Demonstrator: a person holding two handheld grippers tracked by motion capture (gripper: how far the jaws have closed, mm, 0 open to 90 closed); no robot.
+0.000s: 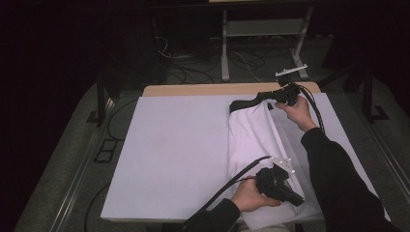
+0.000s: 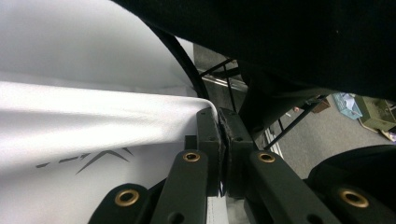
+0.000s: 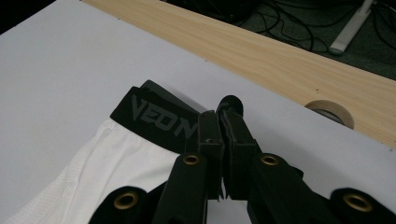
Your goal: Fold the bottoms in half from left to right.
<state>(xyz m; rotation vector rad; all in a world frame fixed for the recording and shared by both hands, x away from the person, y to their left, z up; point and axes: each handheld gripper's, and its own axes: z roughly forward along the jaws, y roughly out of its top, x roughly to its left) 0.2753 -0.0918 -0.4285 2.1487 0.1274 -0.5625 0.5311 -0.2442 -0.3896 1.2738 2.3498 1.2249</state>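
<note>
1. Right now the left gripper (image 1: pixel 284 189) is clamped on the near hem of the white shorts (image 1: pixel 254 140), its jaws pressed together with the cloth edge caught between them.
2. The right gripper (image 1: pixel 278 94) is clamped on the black waistband (image 3: pixel 156 117) at the far end, jaws together.
3. Stretched between both grippers, the shorts lie on the right half of the white sheet (image 1: pixel 179 145).
4. A tape roll (image 3: pixel 330 112) rests on the bare wood strip (image 3: pixel 261 56) beyond.
</note>
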